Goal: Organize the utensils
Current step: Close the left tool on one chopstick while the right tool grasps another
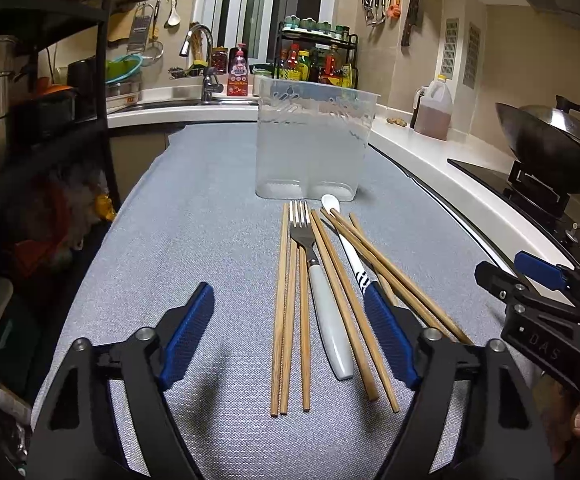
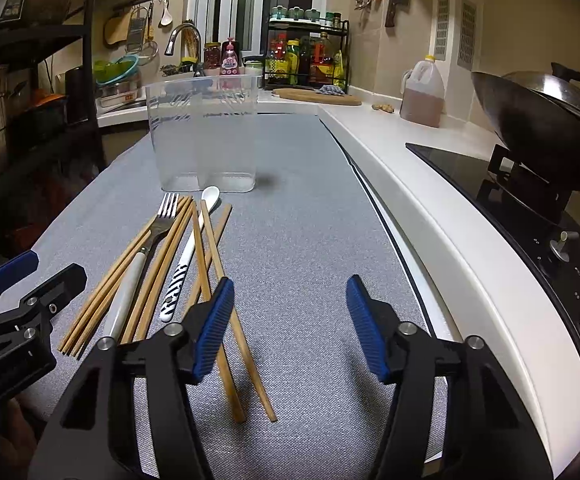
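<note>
Both grippers' fingers open, empty: left gripper [image 1: 290, 334] at bottom w/ chopsticks [image 1: 290, 312], fork [image 1: 309, 256], spoon [image 1: 351, 256] mid-frame; right gripper [image 2: 290, 330] over bare mat [image 2: 309, 240]. Clear container [image 1: 309, 144] behind utensils.

The utensils lie in a loose row on the mat [image 1: 210, 200] covering the surface; the container [image 1: 309, 148] stands upright just behind their far ends; the fork [image 1: 313, 264] lies among the chopsticks [image 1: 286, 312], its tines toward the container; the spoon [image 1: 349, 252] lies to the fork's right, its bowl nearest the container, with chopsticks crossing over it; the left tongs [image 1: 290, 336] hover over the near ends of the utensils; the right tongs [image 2: 290, 328] hang to their right, over bare mat; the wok [image 2: 537, 128] sits on the stove, far right; the sink tap [image 1: 202, 60] stands behind the container.
</note>
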A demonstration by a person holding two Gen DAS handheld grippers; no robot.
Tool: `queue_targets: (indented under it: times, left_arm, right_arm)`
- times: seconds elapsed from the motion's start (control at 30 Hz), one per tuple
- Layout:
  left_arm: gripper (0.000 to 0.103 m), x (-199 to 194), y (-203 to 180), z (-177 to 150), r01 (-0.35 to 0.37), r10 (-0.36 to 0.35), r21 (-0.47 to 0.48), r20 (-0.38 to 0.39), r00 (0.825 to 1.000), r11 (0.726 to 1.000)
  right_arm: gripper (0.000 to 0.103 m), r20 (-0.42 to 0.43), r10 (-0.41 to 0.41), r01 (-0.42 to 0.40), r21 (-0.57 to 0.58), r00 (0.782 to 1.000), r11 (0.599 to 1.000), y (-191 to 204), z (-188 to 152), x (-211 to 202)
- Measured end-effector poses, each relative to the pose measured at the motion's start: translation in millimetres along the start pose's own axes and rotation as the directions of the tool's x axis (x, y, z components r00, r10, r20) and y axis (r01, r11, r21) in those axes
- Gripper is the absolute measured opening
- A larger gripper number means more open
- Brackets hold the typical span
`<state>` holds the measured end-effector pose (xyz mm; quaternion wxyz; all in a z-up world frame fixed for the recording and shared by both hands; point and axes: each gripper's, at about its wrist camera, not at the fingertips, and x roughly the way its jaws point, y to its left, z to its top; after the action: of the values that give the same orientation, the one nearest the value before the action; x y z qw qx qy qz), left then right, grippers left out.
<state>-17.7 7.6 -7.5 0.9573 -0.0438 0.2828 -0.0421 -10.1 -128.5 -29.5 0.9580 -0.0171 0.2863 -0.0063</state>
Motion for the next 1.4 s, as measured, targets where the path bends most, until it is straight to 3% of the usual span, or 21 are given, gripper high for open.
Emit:
queue_targets:
  times: [0.13,0.27,0.4,0.97,1.17,1.2,1.27,1.4]
  left_arm:
    - [0.047,9.1,4.9,-4.0,0.029,-0.030,-0.016,-0.059,0.998,0.999]
    - [0.024,18.2,12.9,-8.8,0.028,-0.032,-0.037,-0.113,0.993,0.999]
    - [0.017,27.2,24.6,-13.5,0.028,-0.041,-0.080,-0.167,0.985,0.996]
    - [0.011,29.8,23.1,-19.9,0.044,-0.055,-0.062,-0.196,0.979,0.997]
    - [0.010,27.4,20.9,-21.6,0.030,-0.036,-0.032,-0.198,0.980,0.999]
    - [0.010,27.1,20.5,-21.8,0.028,-0.033,-0.026,-0.198,0.980,0.999]
    - [0.010,26.6,19.4,-22.0,0.024,-0.026,-0.013,-0.197,0.980,1.000]
    - [0.006,26.0,15.5,-22.1,0.007,-0.002,0.024,-0.193,0.981,1.000]
  right_arm:
    - [0.033,-0.050,0.025,-0.024,0.034,0.998,0.999,-5.8,-2.7,10.4]
    - [0.029,-0.116,0.071,-0.062,0.075,0.991,0.995,-11.3,-6.6,22.9]
    - [0.027,-0.172,0.107,-0.096,0.075,0.979,0.993,-8.9,-11.3,35.2]
    - [0.028,-0.232,0.172,-0.166,0.044,0.957,0.985,4.9,-19.5,41.2]
    - [0.027,-0.232,0.147,-0.151,-0.001,0.962,0.989,9.4,-20.1,40.1]
    - [0.025,-0.232,0.146,-0.151,-0.003,0.962,0.988,9.6,-20.1,40.0]
    - [0.011,-0.233,0.153,-0.158,-0.004,0.960,0.987,10.2,-20.0,39.7]
    - [0.006,-0.232,0.131,-0.132,0.009,0.964,0.991,7.4,-20.5,38.5]
